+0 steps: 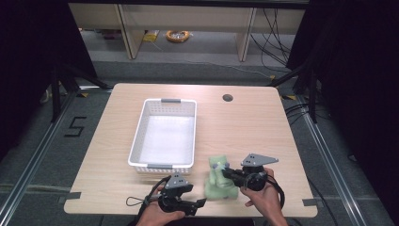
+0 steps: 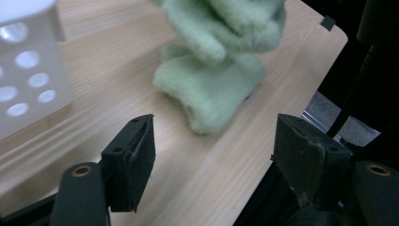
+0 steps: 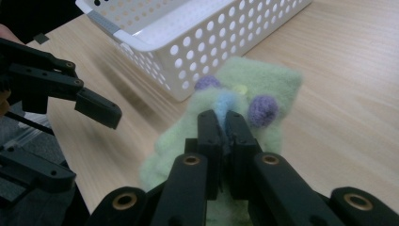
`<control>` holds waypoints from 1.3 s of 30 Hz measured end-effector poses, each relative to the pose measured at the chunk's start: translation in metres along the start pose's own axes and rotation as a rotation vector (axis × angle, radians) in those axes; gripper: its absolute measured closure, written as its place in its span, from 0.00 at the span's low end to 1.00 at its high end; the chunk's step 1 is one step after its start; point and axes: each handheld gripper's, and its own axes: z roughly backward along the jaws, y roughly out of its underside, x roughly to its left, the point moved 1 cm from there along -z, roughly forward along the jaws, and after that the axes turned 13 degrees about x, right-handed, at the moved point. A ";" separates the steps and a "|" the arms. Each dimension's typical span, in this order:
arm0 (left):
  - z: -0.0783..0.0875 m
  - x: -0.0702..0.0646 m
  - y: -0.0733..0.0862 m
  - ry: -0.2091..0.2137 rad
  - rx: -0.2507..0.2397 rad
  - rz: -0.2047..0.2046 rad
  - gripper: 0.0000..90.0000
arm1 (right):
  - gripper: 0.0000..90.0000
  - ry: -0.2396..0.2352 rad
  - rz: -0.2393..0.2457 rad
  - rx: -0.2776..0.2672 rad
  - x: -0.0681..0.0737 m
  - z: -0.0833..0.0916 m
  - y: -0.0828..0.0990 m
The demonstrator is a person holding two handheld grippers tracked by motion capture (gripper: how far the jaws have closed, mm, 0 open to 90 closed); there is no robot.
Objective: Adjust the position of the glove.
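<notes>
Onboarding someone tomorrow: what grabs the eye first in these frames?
The fuzzy green sock near the table's front edge, pinched at its purple-dotted top by the shut right gripper. Then the white perforated basket mid-table, and the left gripper with fingers apart, facing the sock's lower end.

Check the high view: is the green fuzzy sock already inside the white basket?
No. The green fuzzy sock hangs from the right gripper over the bare table, just outside the white basket.

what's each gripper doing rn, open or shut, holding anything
left gripper: open, nothing between the jaws, green sock lies just ahead.
right gripper: shut on the green sock, near the basket.
</notes>
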 end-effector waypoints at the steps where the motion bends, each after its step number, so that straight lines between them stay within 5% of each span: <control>1: -0.001 -0.002 -0.001 0.004 0.004 -0.014 0.34 | 0.96 -0.011 -0.024 0.009 0.004 -0.003 0.004; 10: -0.016 -0.015 -0.005 0.013 0.001 -0.050 0.42 | 0.94 -0.030 -0.090 0.059 0.002 -0.027 0.021; 15: -0.029 -0.023 -0.012 -0.036 0.028 -0.118 0.47 | 0.91 -0.018 -0.106 0.039 0.000 -0.024 0.022; 16: -0.032 -0.025 -0.013 -0.034 0.030 -0.093 0.47 | 0.91 -0.032 -0.112 0.045 -0.001 -0.025 0.023; 17: -0.033 -0.024 -0.015 -0.047 0.040 -0.121 0.47 | 0.91 -0.034 -0.150 0.051 0.002 -0.024 0.024; 19: -0.038 -0.025 -0.018 -0.046 0.040 -0.095 0.50 | 0.90 -0.038 -0.139 0.041 0.001 -0.024 0.024; 21: -0.041 -0.025 -0.021 -0.072 0.054 -0.127 0.53 | 0.91 -0.019 -0.114 0.049 -0.002 -0.022 0.024; 25: -0.047 -0.025 -0.024 -0.105 0.045 -0.138 0.63 | 0.94 -0.060 -0.127 0.052 0.001 -0.023 0.025; 27: -0.047 -0.022 -0.024 -0.131 0.059 -0.164 0.72 | 0.95 -0.048 -0.098 0.071 0.000 -0.023 0.025; 30: -0.045 -0.024 -0.024 -0.126 0.056 -0.143 0.81 | 0.96 -0.061 -0.097 0.056 -0.001 -0.022 0.025; 33: -0.039 -0.023 -0.026 -0.121 0.048 -0.168 0.84 | 0.96 -0.098 -0.141 0.060 0.003 -0.017 0.025; 37: -0.025 -0.019 -0.033 -0.114 0.036 -0.193 0.86 | 0.96 -0.091 -0.086 0.017 0.003 -0.009 0.023; 39: -0.019 -0.016 -0.035 -0.105 0.037 -0.217 0.86 | 0.96 -0.109 -0.113 0.010 0.009 -0.004 0.024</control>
